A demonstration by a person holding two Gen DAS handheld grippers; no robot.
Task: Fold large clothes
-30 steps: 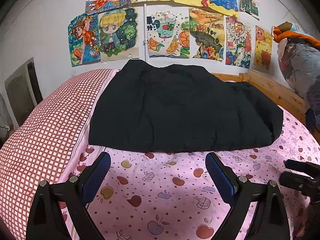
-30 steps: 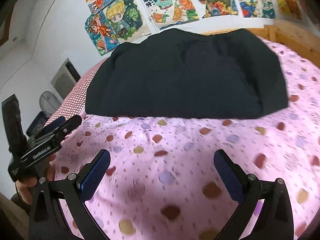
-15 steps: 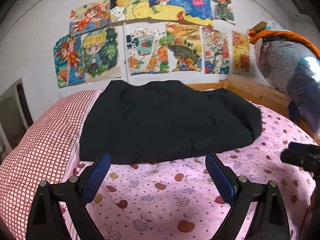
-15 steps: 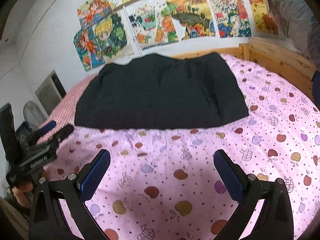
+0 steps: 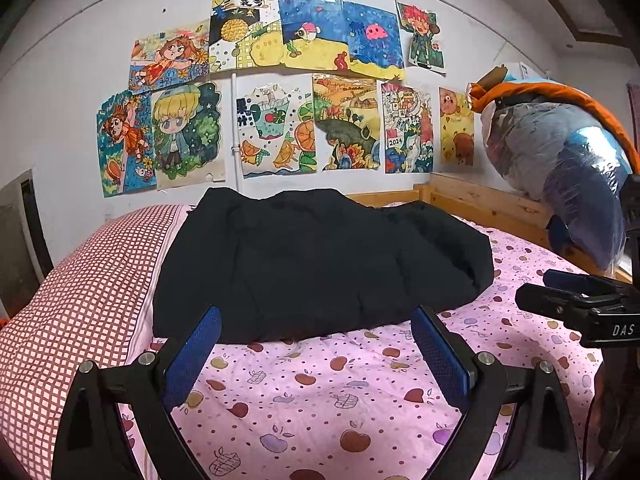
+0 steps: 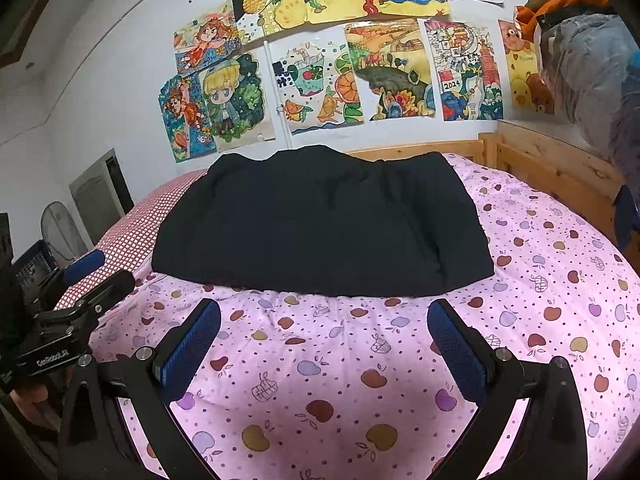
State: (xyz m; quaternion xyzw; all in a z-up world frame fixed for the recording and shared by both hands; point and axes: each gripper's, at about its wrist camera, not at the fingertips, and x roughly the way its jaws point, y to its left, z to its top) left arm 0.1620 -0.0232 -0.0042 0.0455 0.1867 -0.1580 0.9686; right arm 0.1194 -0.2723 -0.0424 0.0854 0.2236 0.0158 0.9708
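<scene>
A large black padded garment (image 5: 320, 264) lies folded into a broad rectangle on the far half of the bed; it also shows in the right wrist view (image 6: 324, 228). My left gripper (image 5: 316, 328) is open and empty, held above the pink sheet just short of the garment's near edge. My right gripper (image 6: 324, 320) is open and empty, also short of that edge. Each gripper shows in the other's view: the right one (image 5: 560, 296) at the right, the left one (image 6: 92, 276) at the left.
The bed has a pink apple-print sheet (image 6: 360, 380) and a red checked cover (image 5: 72, 288) on its left side. A wooden bed frame (image 6: 552, 160) runs along the far and right sides. A plastic-wrapped bundle (image 5: 560, 160) sits at the right. Drawings (image 5: 280, 92) cover the wall.
Both grippers have drawn back and risen away from the garment, so it looks smaller and more of the wall shows. The garment has not moved. Both grippers stay open.
</scene>
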